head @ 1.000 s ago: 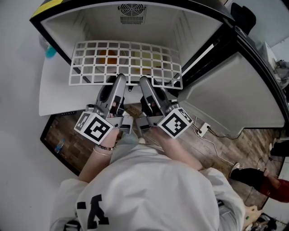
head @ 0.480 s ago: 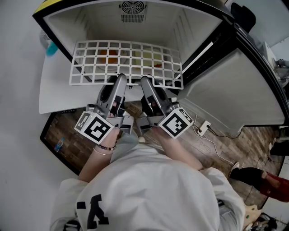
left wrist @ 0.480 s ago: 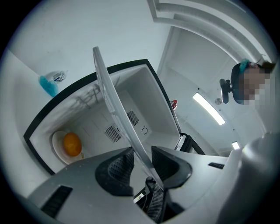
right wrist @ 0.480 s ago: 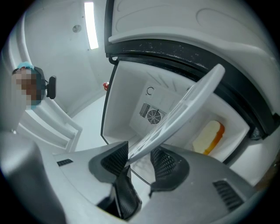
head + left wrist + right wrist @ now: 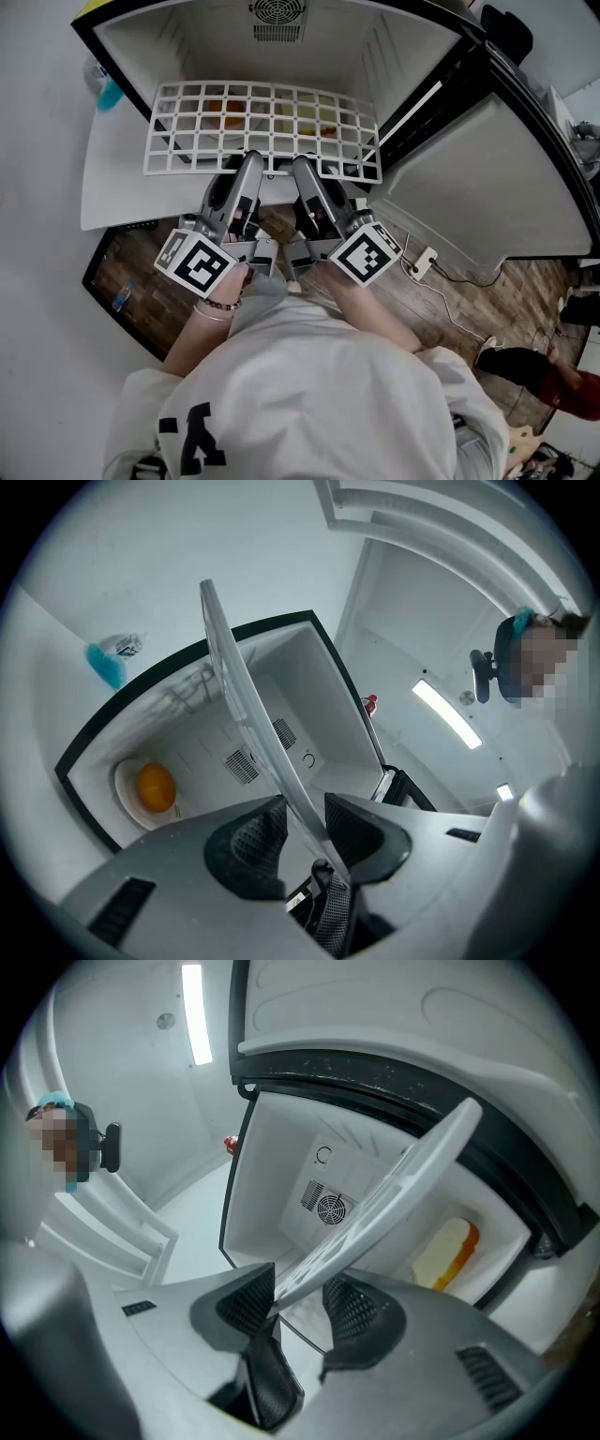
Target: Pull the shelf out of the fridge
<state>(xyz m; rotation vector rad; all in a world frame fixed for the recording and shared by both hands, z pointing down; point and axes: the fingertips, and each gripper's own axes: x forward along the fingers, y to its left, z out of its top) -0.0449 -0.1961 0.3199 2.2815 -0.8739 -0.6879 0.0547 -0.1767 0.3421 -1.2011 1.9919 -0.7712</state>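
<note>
Fingers (image 5: 258,841) of the left gripper (image 5: 251,157): clenched on the front edge of the shelf (image 5: 262,127), which runs edge-on between the ribbed pads. Fingers (image 5: 352,1312) of the right gripper (image 5: 300,161): likewise clenched on that front edge, just beside the left pair. Both grippers point slightly upward.

Shelf: white grid, level, its front part projecting past the mouth of the fridge (image 5: 187,42), its rear part inside.

Fridge: white interior, black rim, round fan vent (image 5: 275,17) in the back wall. Door (image 5: 487,187) swung open to the right. Below the shelf, an orange (image 5: 156,787) on a white plate (image 5: 125,794); a yellow-and-orange item (image 5: 445,1251) on the other side, kind unclear.

Floor (image 5: 469,300): wood planks, with a white plug block (image 5: 424,265) and trailing cable.

Room: white walls, a teal object (image 5: 106,94) left of the fridge, a ceiling strip light (image 5: 445,712).
</note>
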